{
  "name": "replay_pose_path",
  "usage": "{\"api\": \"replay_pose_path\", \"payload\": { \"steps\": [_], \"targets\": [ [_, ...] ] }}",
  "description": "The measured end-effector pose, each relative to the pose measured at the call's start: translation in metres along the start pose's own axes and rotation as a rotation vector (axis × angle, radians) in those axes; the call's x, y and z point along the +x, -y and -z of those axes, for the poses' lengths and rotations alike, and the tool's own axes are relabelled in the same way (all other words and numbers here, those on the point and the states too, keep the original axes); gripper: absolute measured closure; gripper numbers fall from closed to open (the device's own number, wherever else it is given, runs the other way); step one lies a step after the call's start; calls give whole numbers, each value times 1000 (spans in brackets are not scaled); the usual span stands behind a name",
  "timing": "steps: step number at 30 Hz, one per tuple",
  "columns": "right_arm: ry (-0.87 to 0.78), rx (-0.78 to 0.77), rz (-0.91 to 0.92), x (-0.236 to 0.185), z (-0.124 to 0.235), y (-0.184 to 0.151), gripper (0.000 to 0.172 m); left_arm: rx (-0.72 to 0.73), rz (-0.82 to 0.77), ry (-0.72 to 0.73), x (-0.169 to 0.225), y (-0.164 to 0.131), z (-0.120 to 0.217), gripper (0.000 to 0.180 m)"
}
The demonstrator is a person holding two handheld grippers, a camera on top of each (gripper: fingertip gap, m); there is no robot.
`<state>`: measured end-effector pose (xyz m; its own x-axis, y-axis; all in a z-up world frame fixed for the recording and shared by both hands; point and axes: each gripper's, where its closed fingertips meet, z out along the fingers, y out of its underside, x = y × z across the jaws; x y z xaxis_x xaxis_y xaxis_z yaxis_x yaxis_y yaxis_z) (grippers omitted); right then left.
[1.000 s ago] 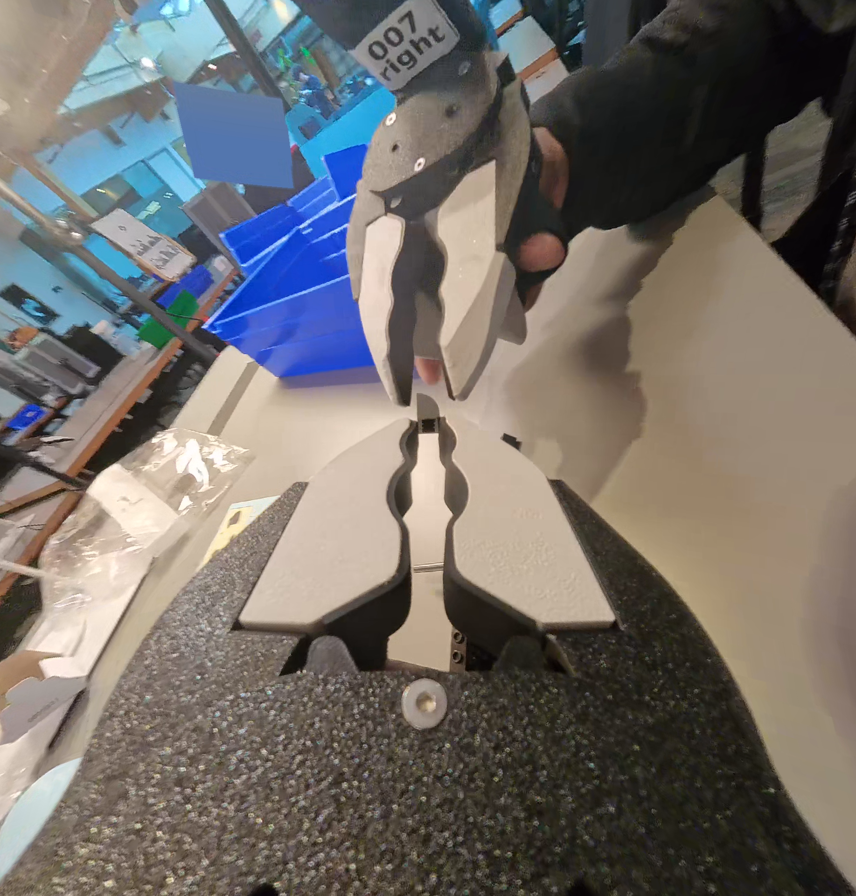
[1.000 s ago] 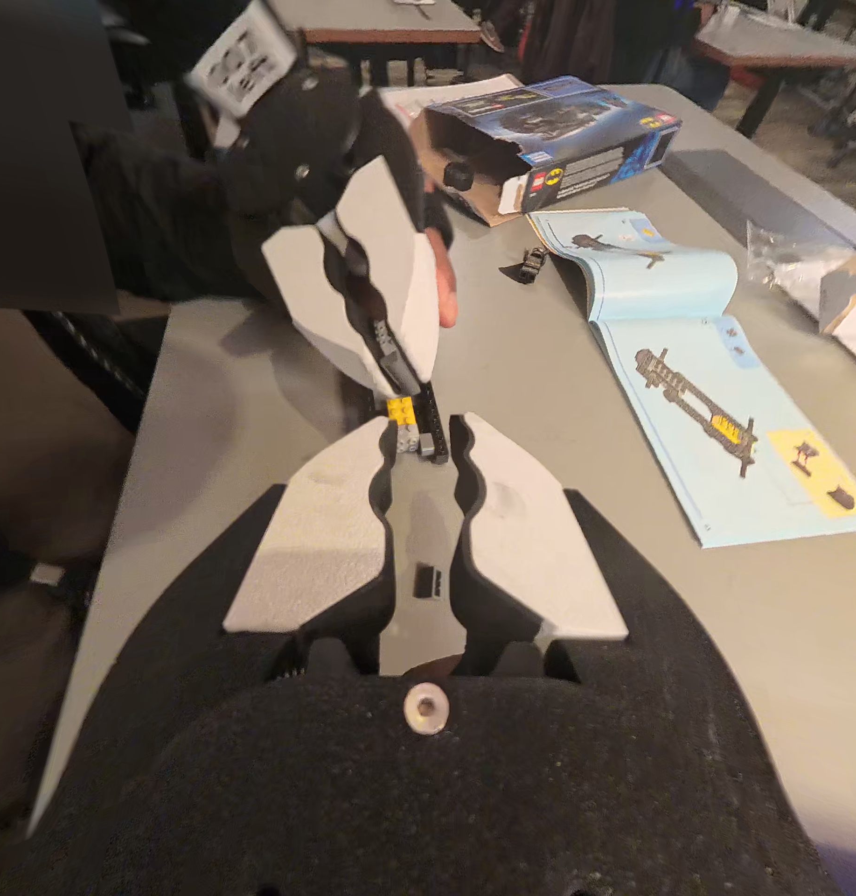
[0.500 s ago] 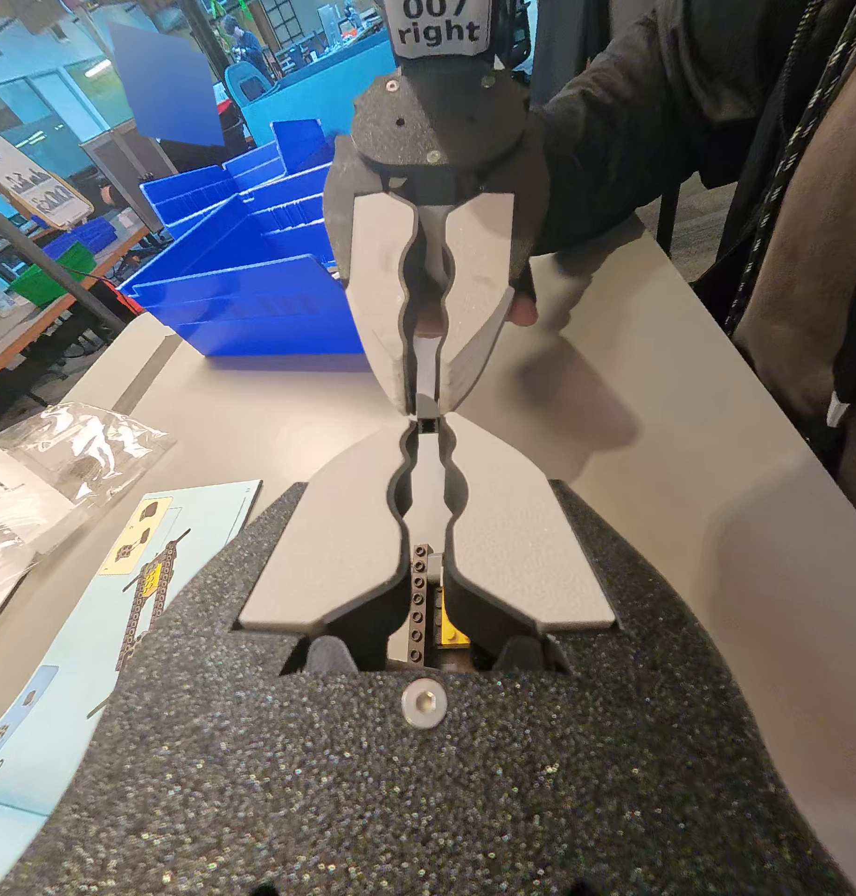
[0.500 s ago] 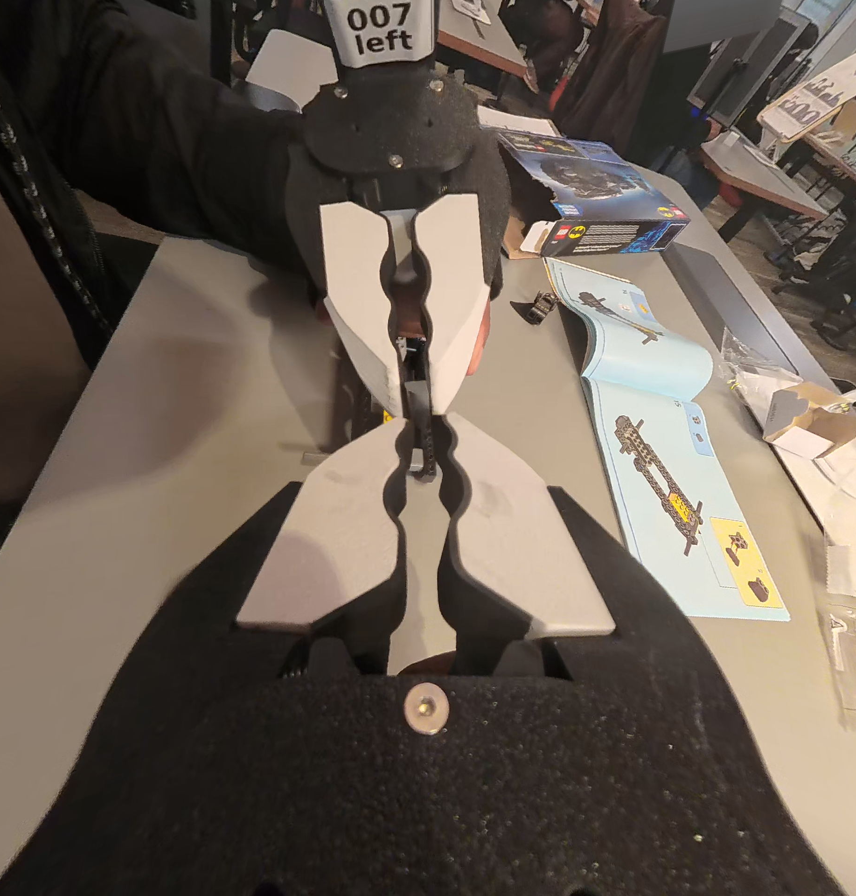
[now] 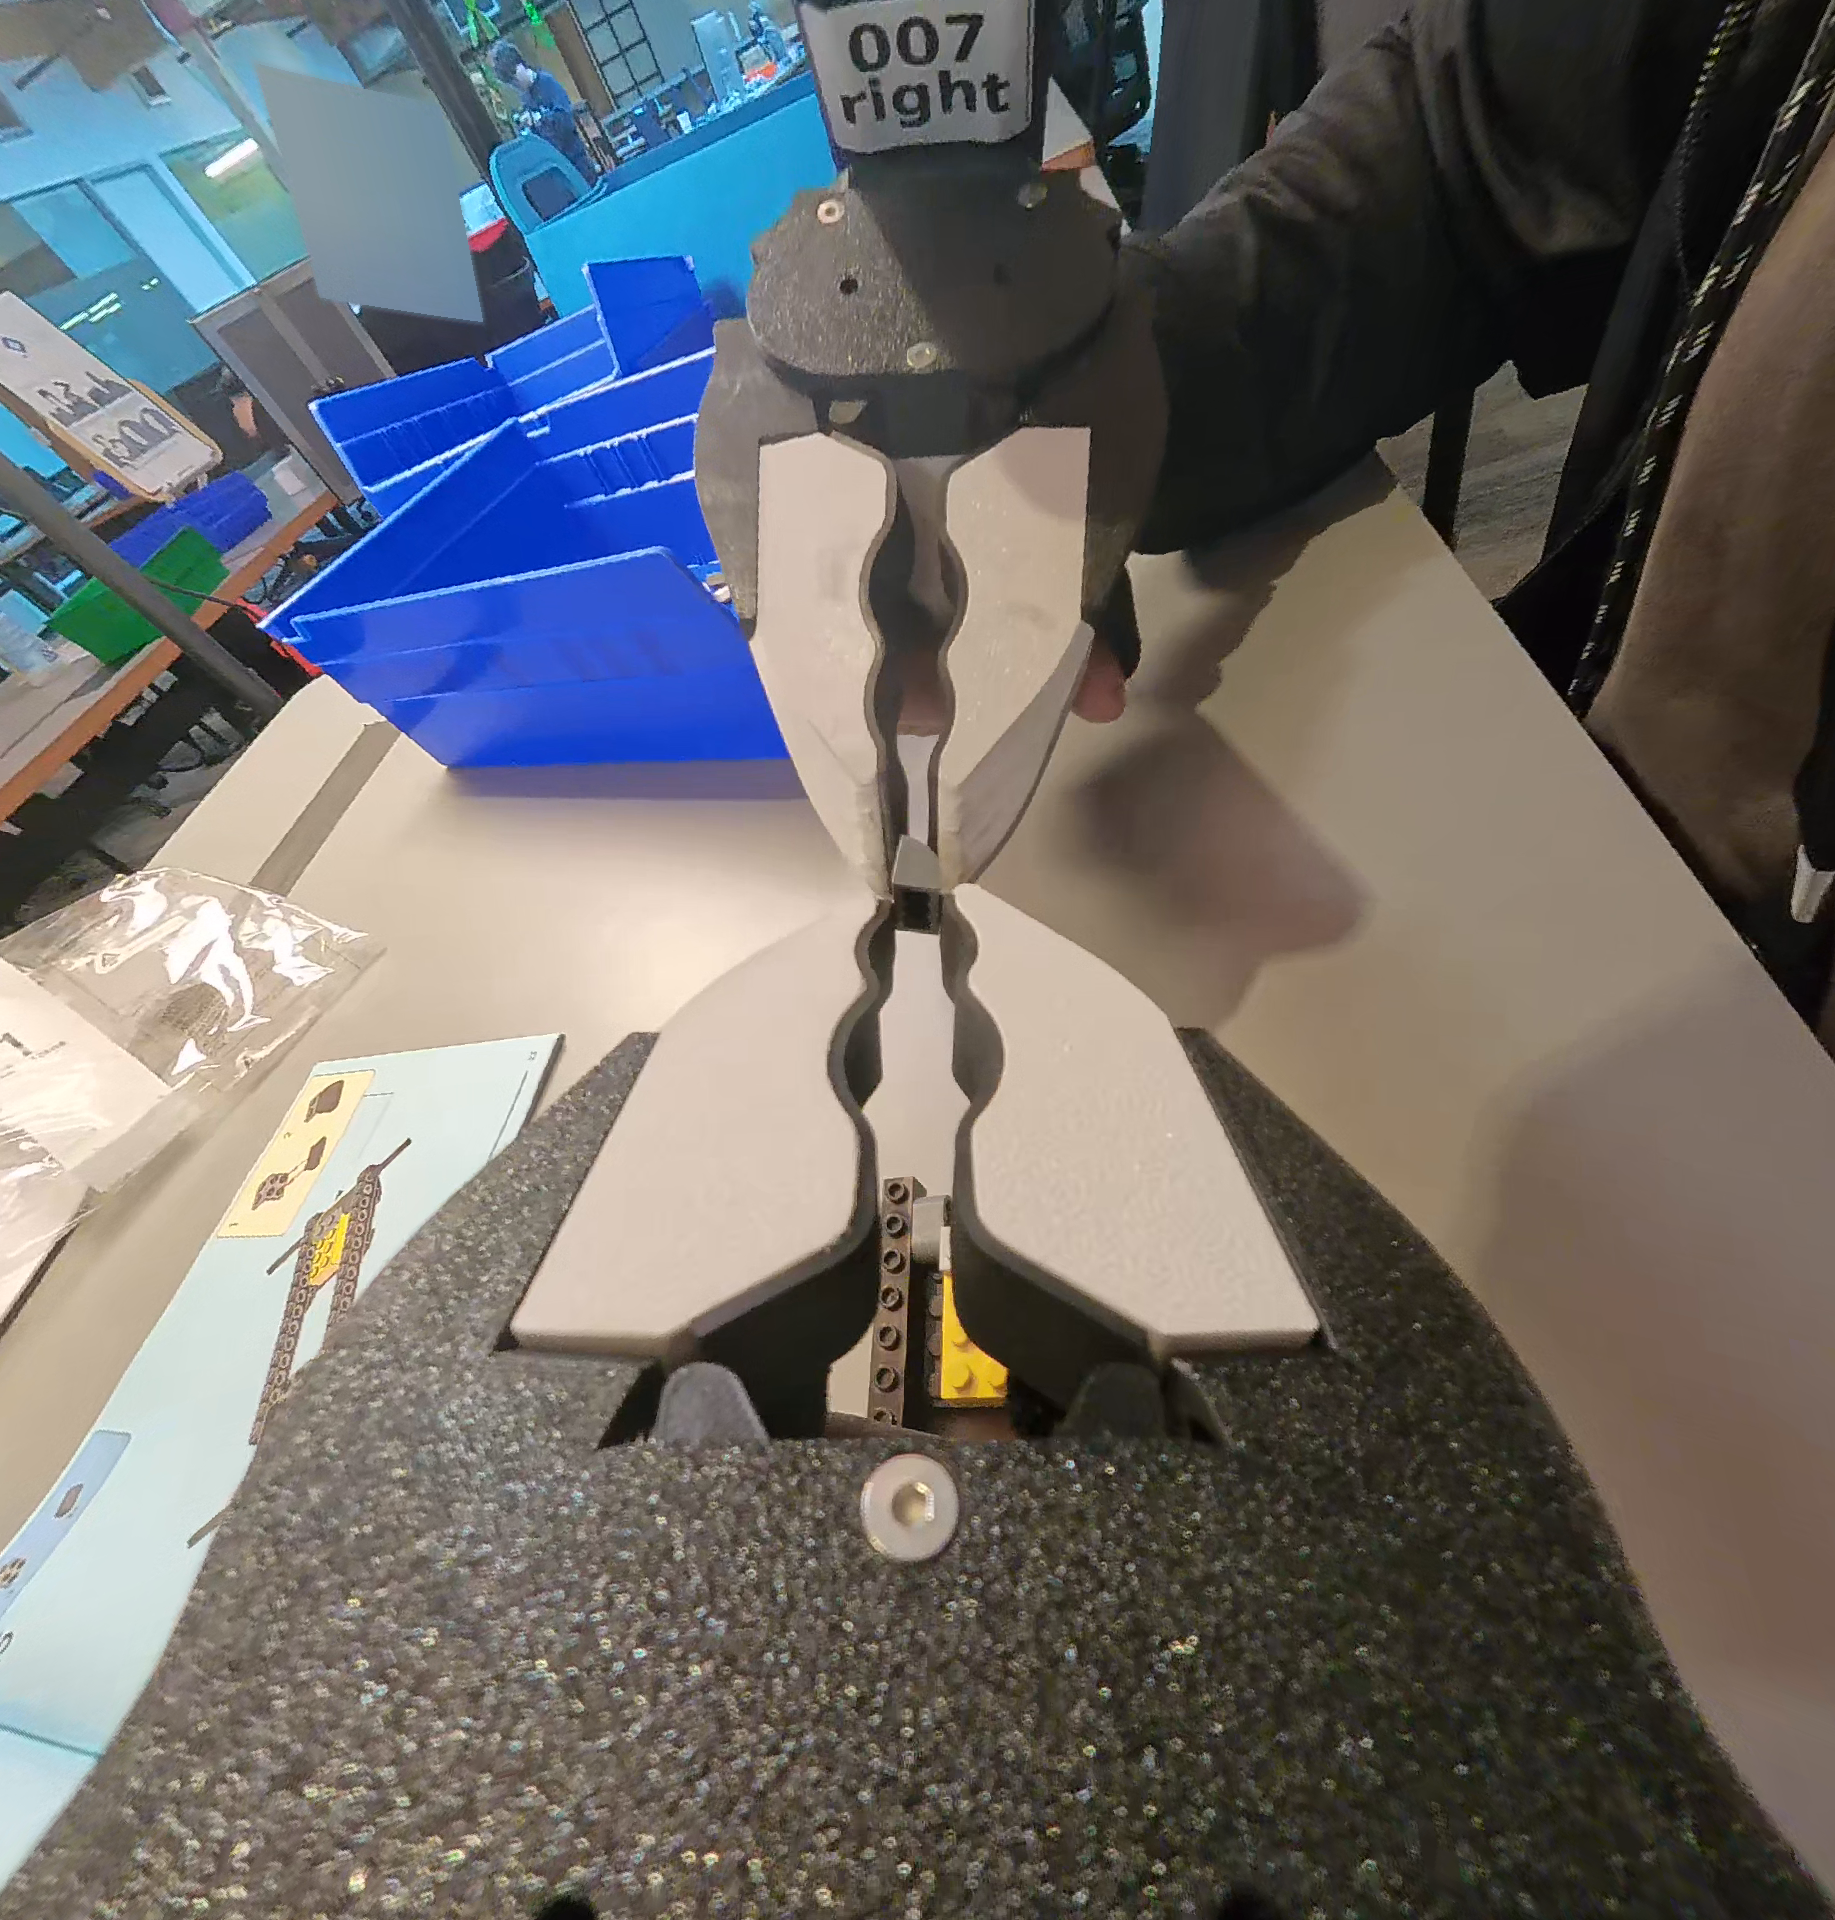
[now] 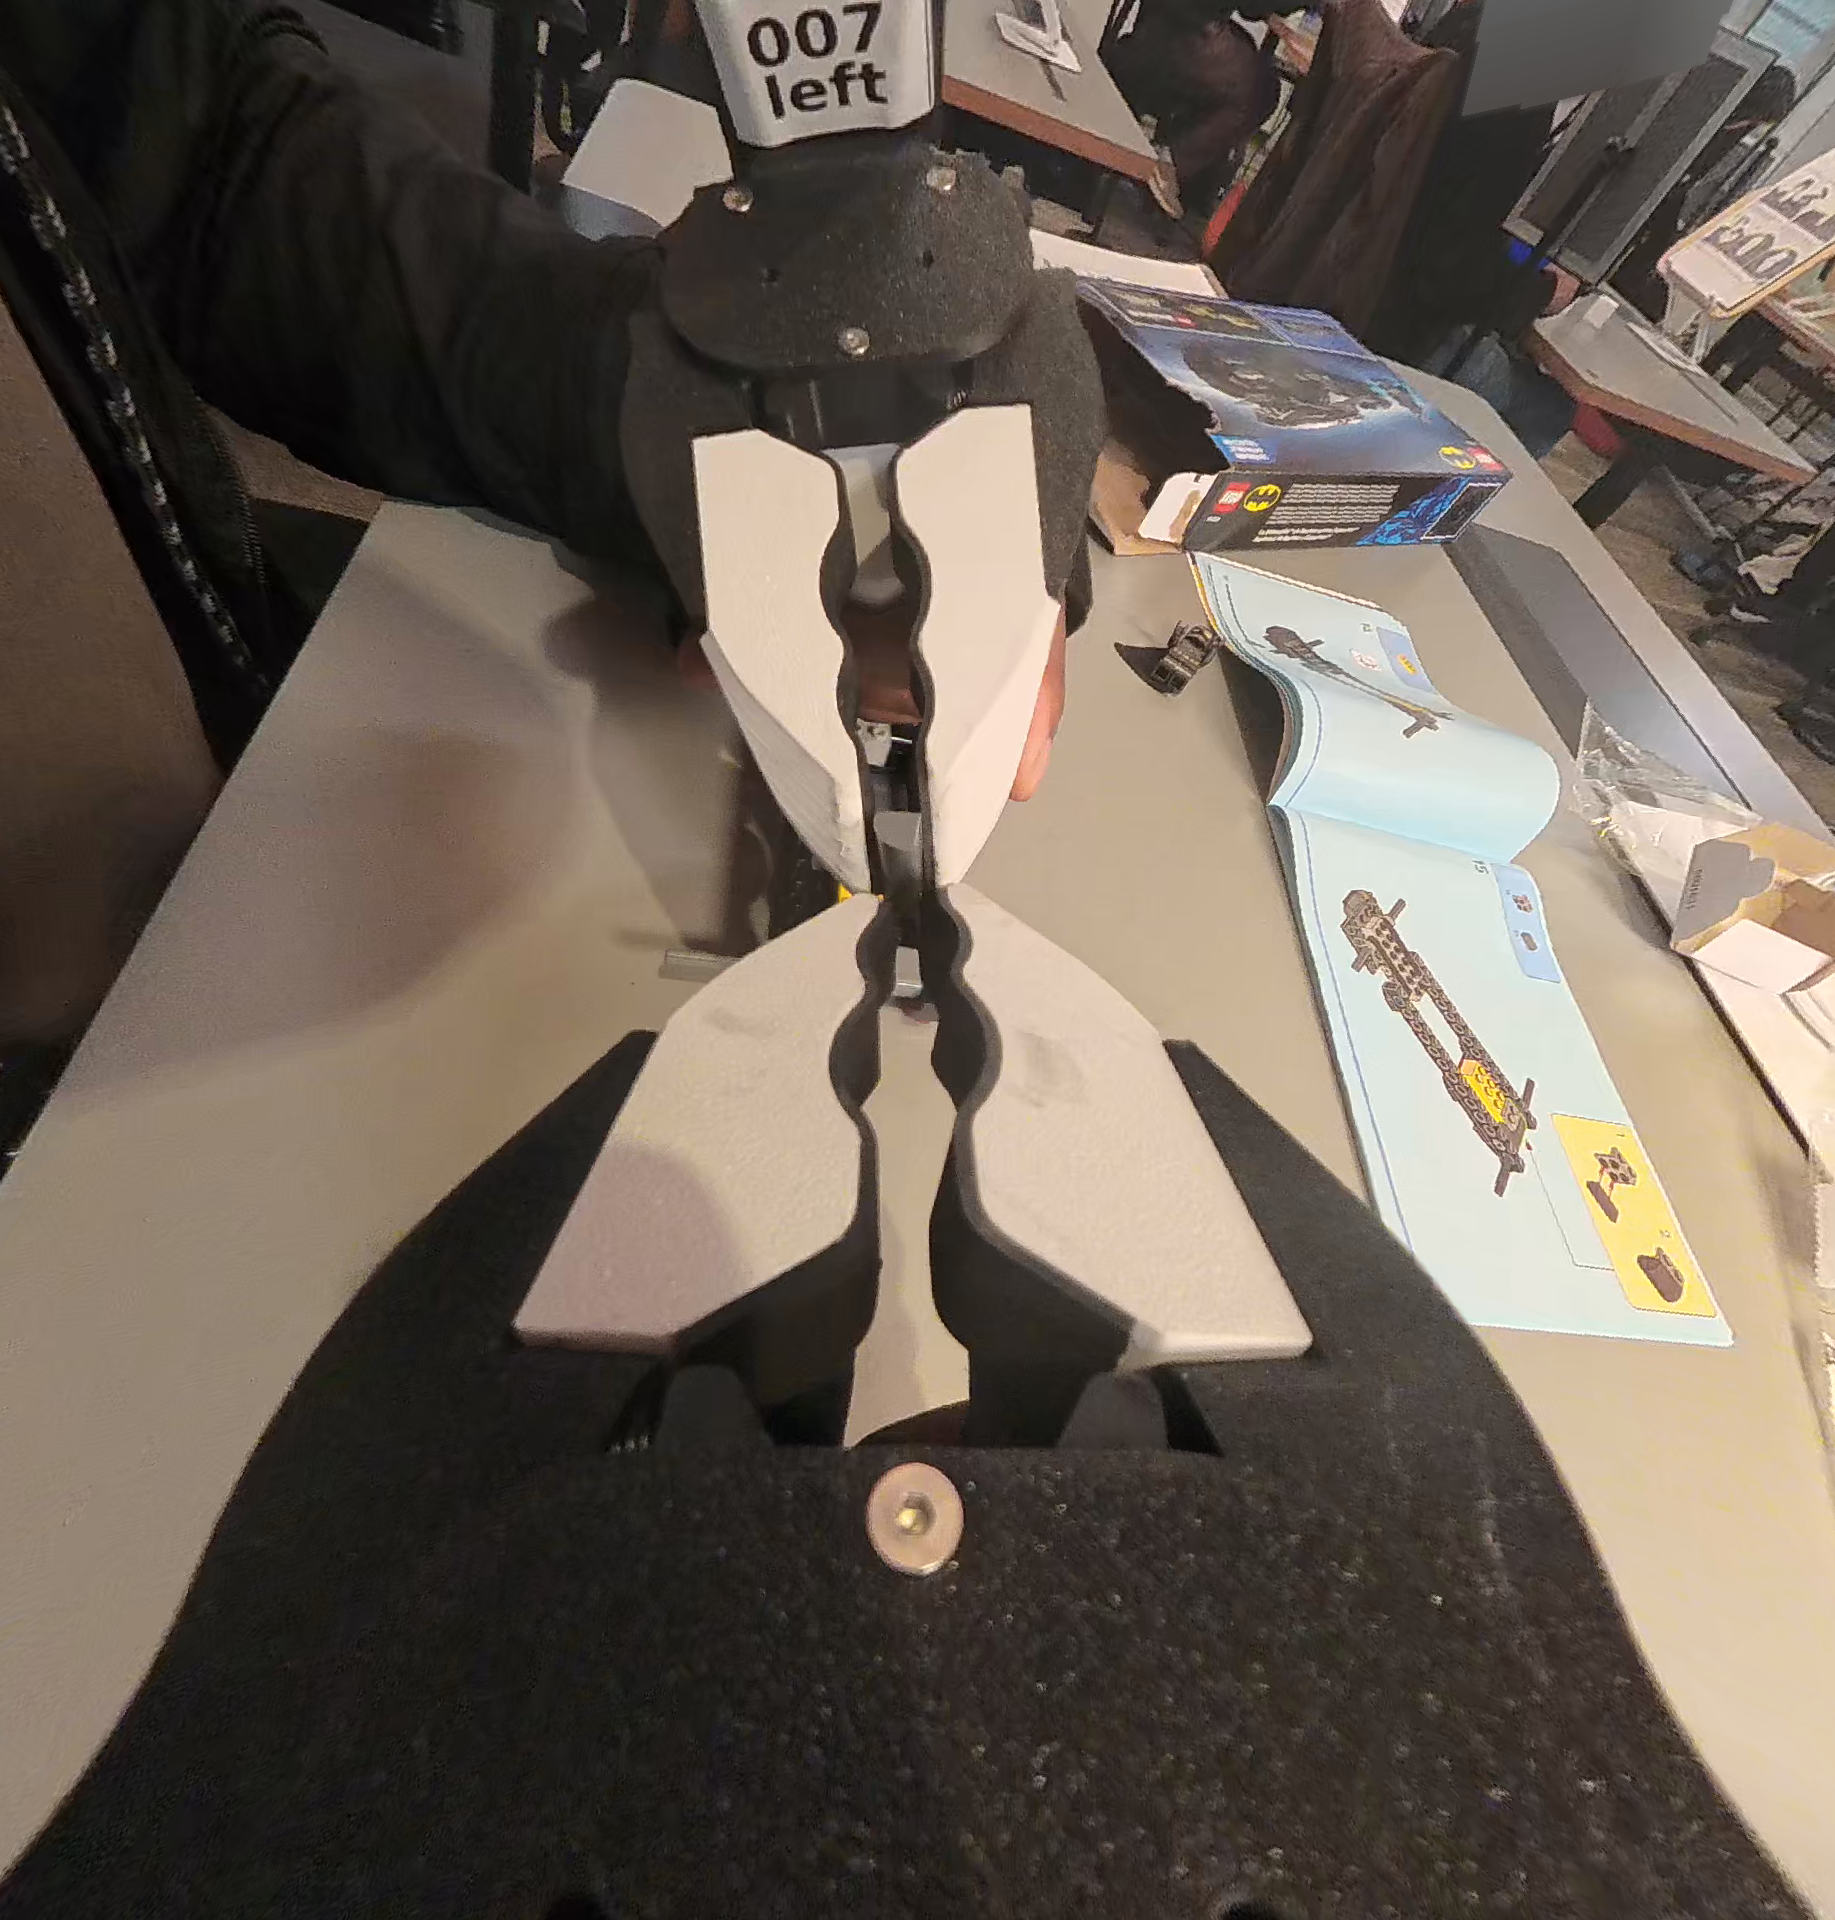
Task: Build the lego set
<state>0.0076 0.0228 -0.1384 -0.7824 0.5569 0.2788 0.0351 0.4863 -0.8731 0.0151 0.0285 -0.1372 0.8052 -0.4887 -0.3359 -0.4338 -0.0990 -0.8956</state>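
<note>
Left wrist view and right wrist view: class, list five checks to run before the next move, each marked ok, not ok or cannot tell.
1. Left gripper shut on the black brick assembly: ok.
2. Right gripper shut on the small grey piece: ok.
3. Both grippers meet tip to tip: ok.
4. Small grey piece seated on the black brick assembly: cannot tell.
5. Instruction booklet open and in view: ok.

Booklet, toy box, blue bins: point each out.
Booklet (image 6: 1453,1049): right wrist view, on the open light-blue page.
Toy box (image 6: 1308,436): right wrist view, on its dark top face.
Blue bins (image 5: 539,634): left wrist view, on the nearest bin's front wall.
</note>
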Motion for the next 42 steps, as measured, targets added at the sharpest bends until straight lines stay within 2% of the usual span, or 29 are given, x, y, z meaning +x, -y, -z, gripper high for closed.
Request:
{"api": "replay_pose_path", "payload": {
  "steps": [12, 21, 32, 39, 42],
  "targets": [
    [9, -7, -2, -3, -1, -1, 169, 2, -73, 20, 2, 1, 2, 172],
    [-9, 27, -11, -1, 1, 3, 168, 19, -7, 23, -1, 2, 1, 173],
    [-2, 60, -35, 0, 3, 5, 168, 14, -33, 47, -2, 6, 0, 172],
    [7, 74, -59, 1, 4, 6, 169, 19, 26, 4, -2, 3, 5, 166],
    [5, 58, -53, 2, 4, 3, 169, 2, 105, -44, 2, 2, 7, 166]
  ]
}}
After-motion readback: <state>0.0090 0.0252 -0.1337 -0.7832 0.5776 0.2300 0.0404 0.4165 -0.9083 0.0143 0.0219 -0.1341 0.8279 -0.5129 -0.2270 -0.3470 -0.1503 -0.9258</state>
